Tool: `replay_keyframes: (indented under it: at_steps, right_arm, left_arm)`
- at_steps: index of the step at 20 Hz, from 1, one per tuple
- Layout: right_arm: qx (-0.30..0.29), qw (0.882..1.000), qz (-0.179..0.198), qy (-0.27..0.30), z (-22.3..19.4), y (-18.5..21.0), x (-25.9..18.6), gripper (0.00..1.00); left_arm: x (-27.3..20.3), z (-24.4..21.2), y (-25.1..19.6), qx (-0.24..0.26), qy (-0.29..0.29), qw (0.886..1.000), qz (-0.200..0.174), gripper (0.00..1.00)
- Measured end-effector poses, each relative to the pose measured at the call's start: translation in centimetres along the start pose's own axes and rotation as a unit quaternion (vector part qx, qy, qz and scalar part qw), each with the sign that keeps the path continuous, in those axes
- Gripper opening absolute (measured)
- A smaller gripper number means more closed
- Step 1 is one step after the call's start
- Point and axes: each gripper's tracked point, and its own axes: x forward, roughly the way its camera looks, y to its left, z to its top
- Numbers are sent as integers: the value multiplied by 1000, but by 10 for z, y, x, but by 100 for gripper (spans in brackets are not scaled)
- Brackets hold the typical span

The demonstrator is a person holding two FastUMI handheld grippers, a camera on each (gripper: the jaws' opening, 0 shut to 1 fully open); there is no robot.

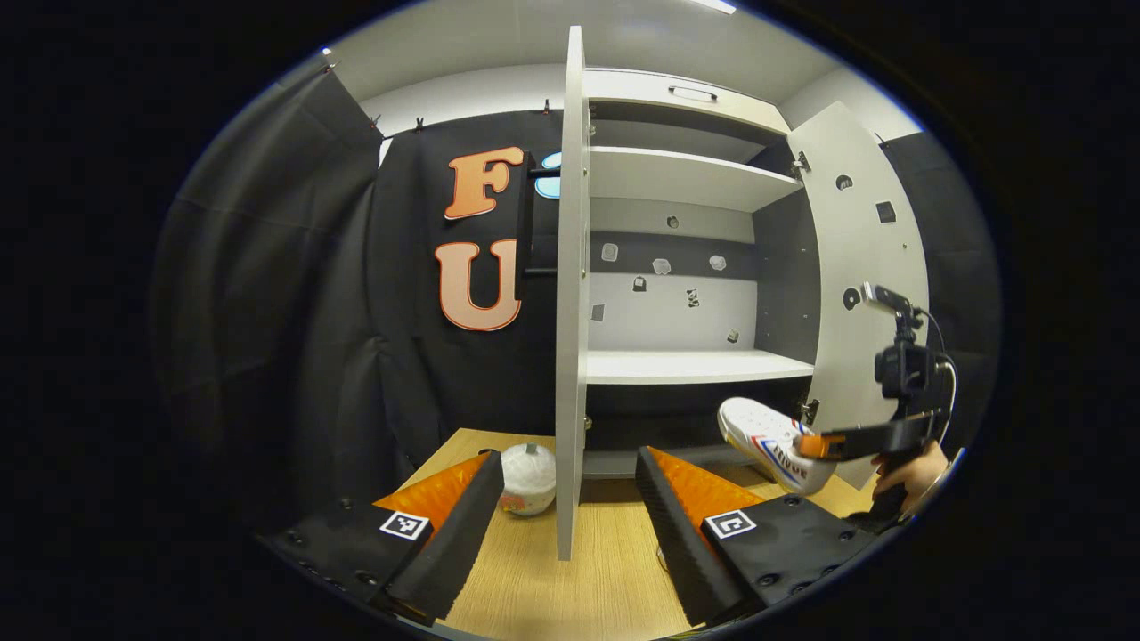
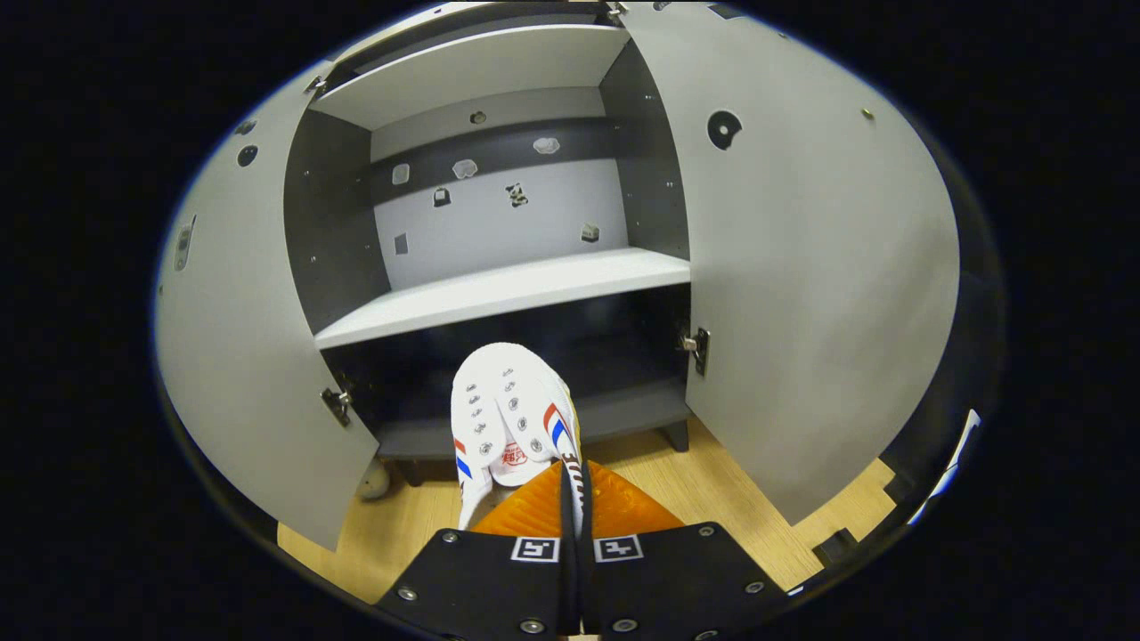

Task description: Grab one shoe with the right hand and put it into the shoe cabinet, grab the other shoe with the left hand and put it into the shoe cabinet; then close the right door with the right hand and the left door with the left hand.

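A wooden floor [image 1: 579, 588] is seen in front of a black cloth wall [image 1: 294, 312], with the shoe cabinet [image 1: 686, 267] standing on it, both doors swung open. In the left gripper view, the left gripper [image 1: 570, 507] is held with its fingers spread wide apart and nothing between them. A second white shoe [image 1: 528, 479] is seen on the floor just left of the left door [image 1: 570, 294], whose edge faces the camera. Farther right, a white shoe [image 1: 773, 442] with red and blue stripes is held off the floor before the cabinet's dark bottom compartment, beside the right door [image 1: 859, 285]. In the right gripper view, the right gripper [image 2: 573, 494] is clamped on that shoe's heel edge, toe towards the cabinet.
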Motion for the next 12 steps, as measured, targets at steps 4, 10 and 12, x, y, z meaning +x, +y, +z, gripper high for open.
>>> replay_keyframes:
  at_steps: [4,10,12]
  right_arm:
    - [-7,999,-32,-23,35,-23,0,0]
    - [6,1000,-6,-21,42,-14,-5,0]
    - [17,999,5,-30,50,-7,-12,0]
  left_arm:
    - [-1,-2,-1,-2,1,1000,0,96]
    - [-1,-7,-5,-4,7,1000,-5,97]
    - [0,-4,-7,-4,4,1000,-9,96]
